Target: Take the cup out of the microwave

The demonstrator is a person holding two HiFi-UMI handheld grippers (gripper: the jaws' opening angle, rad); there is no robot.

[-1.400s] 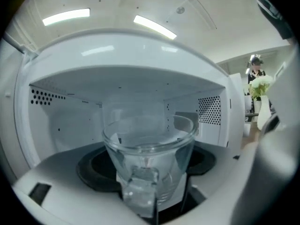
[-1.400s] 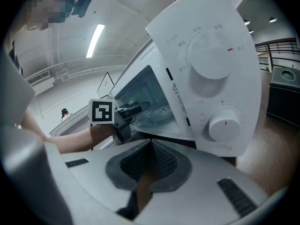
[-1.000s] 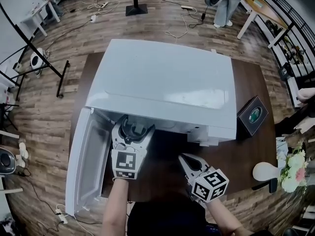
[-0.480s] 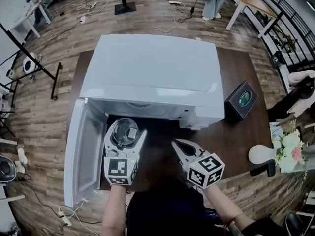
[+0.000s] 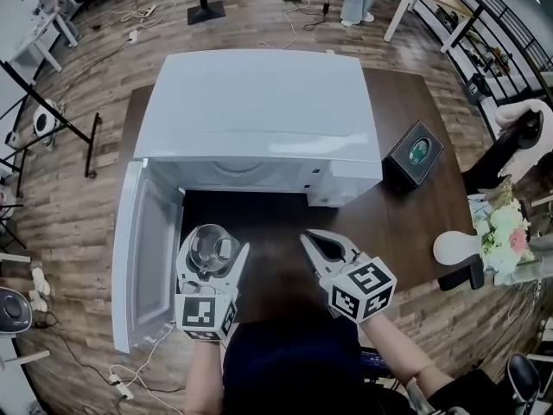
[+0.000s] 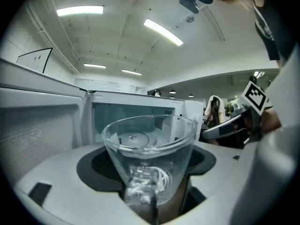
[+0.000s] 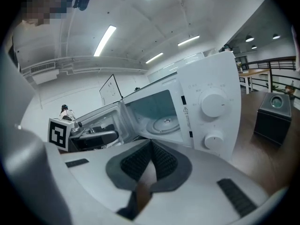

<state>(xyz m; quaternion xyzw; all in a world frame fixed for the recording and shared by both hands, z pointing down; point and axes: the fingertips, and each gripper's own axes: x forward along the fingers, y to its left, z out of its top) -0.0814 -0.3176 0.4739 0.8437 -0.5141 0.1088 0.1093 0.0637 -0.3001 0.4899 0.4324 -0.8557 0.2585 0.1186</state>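
A clear glass cup point(image 5: 211, 248) sits between the jaws of my left gripper point(image 5: 213, 251), which is shut on it, out in front of the white microwave point(image 5: 259, 119) above the dark table. In the left gripper view the cup point(image 6: 149, 161) fills the middle, with the microwave's cavity point(image 6: 133, 121) and glass turntable behind it. The microwave door point(image 5: 143, 258) hangs open to the left. My right gripper point(image 5: 321, 247) is shut with nothing in it, to the right of the cup; its own view shows the jaws point(image 7: 151, 159) closed together and the control knobs point(image 7: 214, 104).
A black box point(image 5: 416, 155) with a green top stands on the dark table point(image 5: 423, 223) right of the microwave. White objects and flowers point(image 5: 501, 232) lie at the right edge. Cables and stands cover the wooden floor around.
My left gripper has drawn back out of the microwave cavity toward me with the cup in it. The right gripper stayed shut and shifted only slightly.
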